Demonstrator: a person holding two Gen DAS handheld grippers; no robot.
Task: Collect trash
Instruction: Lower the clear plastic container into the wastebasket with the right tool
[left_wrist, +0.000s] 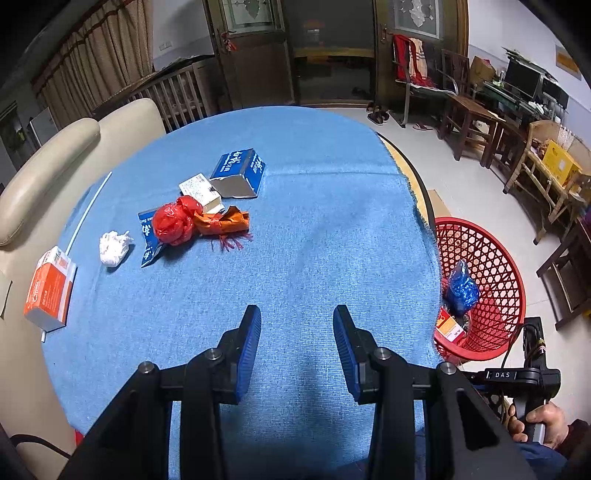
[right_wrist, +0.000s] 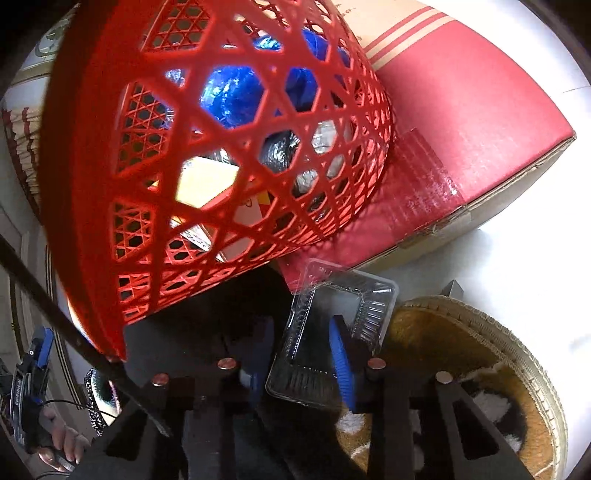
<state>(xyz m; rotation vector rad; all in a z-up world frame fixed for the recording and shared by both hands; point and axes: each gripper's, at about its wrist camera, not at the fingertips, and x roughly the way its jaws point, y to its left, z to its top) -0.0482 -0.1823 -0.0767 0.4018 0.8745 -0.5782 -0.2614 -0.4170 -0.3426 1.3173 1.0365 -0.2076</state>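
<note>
The red lattice basket (left_wrist: 495, 266) sits on the floor just beside the table's edge; inside lie a crumpled blue foil bag (left_wrist: 461, 288), a yellow-and-red carton (left_wrist: 448, 325) and something silvery that cannot be made out. Beside the basket's outer wall, the right gripper (right_wrist: 301, 365) is clamped on a clear, ribbed plastic tray (right_wrist: 332, 325), its blue pads against the tray's walls. The left gripper (left_wrist: 297, 347) hovers over the blue cloth (left_wrist: 295, 221), jaws partly apart and holding nothing. On the cloth lie a red wad (left_wrist: 173, 221), an orange wrapper (left_wrist: 221, 221), a white tissue ball (left_wrist: 113, 248), a blue box (left_wrist: 240, 171) and an orange box (left_wrist: 50, 288). A red-topped cardboard box (right_wrist: 461, 118) touches the basket; a round woven mat (right_wrist: 480, 369) lies near.
</note>
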